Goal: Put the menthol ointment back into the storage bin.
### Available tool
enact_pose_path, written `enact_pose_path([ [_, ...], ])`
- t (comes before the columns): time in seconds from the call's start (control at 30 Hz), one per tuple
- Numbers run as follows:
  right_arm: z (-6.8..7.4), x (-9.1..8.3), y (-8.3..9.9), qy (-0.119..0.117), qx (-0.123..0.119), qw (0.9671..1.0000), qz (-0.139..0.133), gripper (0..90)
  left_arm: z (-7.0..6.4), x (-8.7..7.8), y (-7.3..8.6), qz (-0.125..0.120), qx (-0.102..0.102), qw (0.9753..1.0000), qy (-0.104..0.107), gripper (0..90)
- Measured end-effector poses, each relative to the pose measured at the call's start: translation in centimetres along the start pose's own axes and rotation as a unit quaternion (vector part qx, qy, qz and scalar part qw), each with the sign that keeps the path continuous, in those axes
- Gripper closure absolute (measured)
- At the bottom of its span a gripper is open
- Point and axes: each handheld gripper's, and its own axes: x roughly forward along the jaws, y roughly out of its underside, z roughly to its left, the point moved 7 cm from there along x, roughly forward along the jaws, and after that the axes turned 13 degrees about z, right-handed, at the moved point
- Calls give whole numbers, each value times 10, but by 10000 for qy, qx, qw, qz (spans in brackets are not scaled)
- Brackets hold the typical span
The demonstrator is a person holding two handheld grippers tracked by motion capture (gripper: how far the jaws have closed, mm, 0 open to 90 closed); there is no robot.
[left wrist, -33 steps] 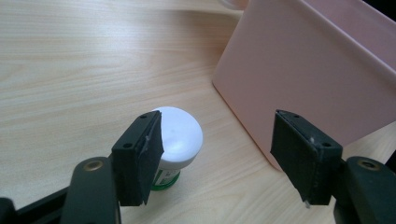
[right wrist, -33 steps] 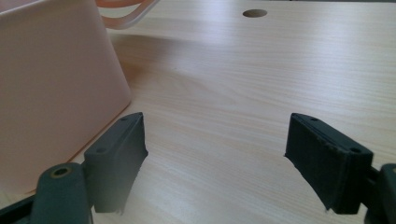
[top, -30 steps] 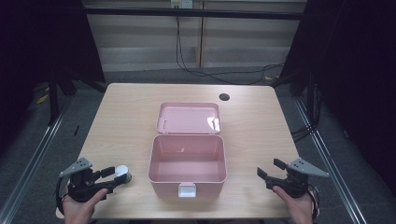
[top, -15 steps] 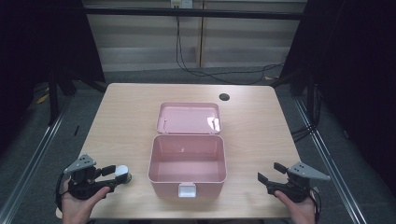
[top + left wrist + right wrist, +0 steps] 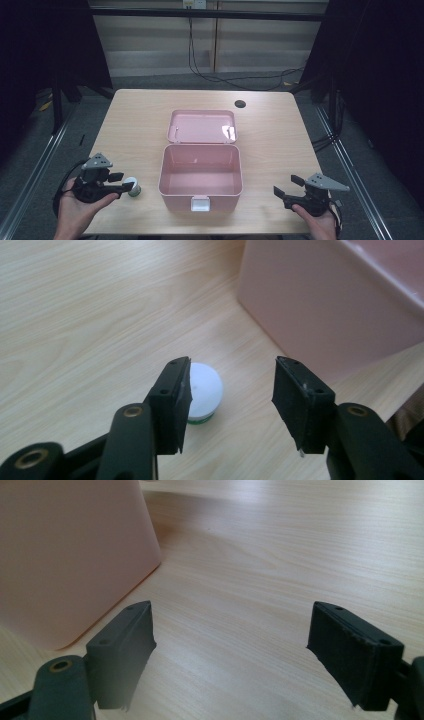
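Left tongs [image 5: 227, 400] gaping, one jaw partly hiding small white-capped jar [image 5: 205, 390] w/ green base, left of open pink box [image 5: 201, 170]. Right tongs [image 5: 227, 655] gaping wide, right of box, over bare tabletop [image 5: 280, 135].

Well ahead of my right hand-held gripper [image 5: 286, 184], across the pale wood-grain counter [image 5: 280, 125], sits a small dark round disc [image 5: 240, 104]; black cables [image 5: 200, 70] trail over the grey floor [image 5: 150, 80] beyond.

No legible text, label, brand, number or sign appears on any surface. The pink box [image 5: 201, 175], its open lid [image 5: 201, 126] and the small white-capped jar [image 5: 202, 390] are unmarked; a pale patch on the lid may be glare, not print.
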Motion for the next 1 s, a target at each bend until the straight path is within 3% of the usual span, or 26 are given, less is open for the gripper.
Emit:
enact_pose_path([
  [0.13, 1, 1, 0, -26, -44, 10000, 44, 179, 0, 2, -5, 253, -1, 9997, 0, 548],
  [0.33, 2, 3, 0, -59, -38, 9999, 90, 177, -3, 11, -11, 754, 82, 9971, -48, 544],
  [0.43, 2, 4, 0, -75, -45, 9999, 124, 174, -4, 14, -15, 1037, 77, 9944, -184, 530],
  [0.63, 3, 4, 0, -96, -71, 9998, 132, 174, 0, 17, -20, 1433, -39, 9895, -184, 530],
  [0.73, 3, 5, 1, -105, -60, 9998, 155, 173, 2, 18, -22, 1574, 66, 9872, -232, 505],
  [0.93, 3, 6, 1, -122, -89, 9997, 176, 173, 6, 26, -24, 2040, 187, 9787, -164, 495],
  [1.0, 3, 6, 1, -133, -77, 9997, 184, 172, 7, 28, -24, 2082, 212, 9778, -148, 494],
])
